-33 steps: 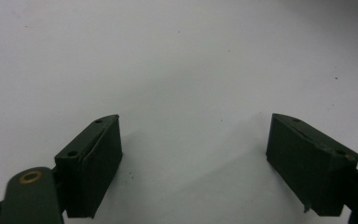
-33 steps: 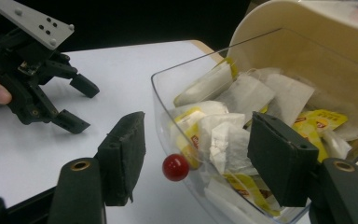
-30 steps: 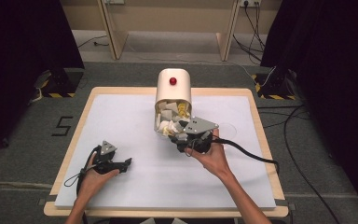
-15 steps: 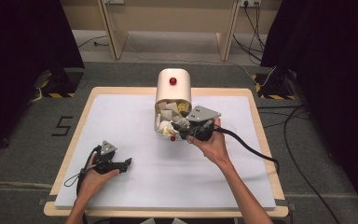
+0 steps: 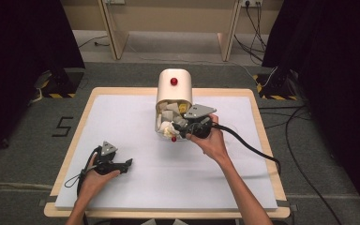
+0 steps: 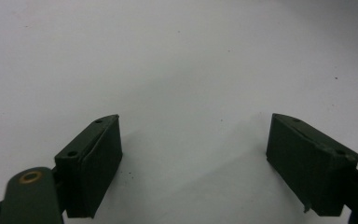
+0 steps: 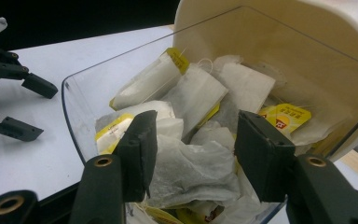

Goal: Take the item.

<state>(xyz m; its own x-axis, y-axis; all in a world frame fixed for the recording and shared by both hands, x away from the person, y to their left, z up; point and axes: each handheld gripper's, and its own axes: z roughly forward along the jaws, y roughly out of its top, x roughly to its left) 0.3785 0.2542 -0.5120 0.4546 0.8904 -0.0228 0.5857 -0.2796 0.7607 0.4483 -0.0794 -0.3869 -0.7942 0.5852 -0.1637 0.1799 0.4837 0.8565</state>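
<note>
Tea-bag picking, early stage by the look of it: bin (image 5: 174, 89) lying on its side at the far middle of the worktop (image 5: 122, 117), red knob on top, clear mouth toward the person, crammed with tea bags (image 7: 191, 140). One small red-and-white bit (image 5: 174, 139) on the worktop just in front of the bin's mouth, too small to identify. No bag lifted out yet; grasp, lift and set-down all left to do, judging from how things lie.

Right gripper (image 7: 193, 154) at the bin's mouth, tips inside the clear rim (image 7: 74, 116), roughly half open, jaws just closing in. A crumpled white bag between them, left jaw against paper, right jaw beside a yellow-tagged bag; pads not plainly pressing on both sides, so not a grasp yet, more a closing around the bag. Seen from above, right gripper (image 5: 182, 130) at the bin's front edge, hand behind it, cable trailing off to the right of the bin.

Left gripper (image 6: 193, 163) well away from the bin, near and to the left, low over bare white worktop, jaws spread wide, nothing between them, released. From above, left gripper (image 5: 126, 164) pointing right, toward the space in front of the bin.
</note>
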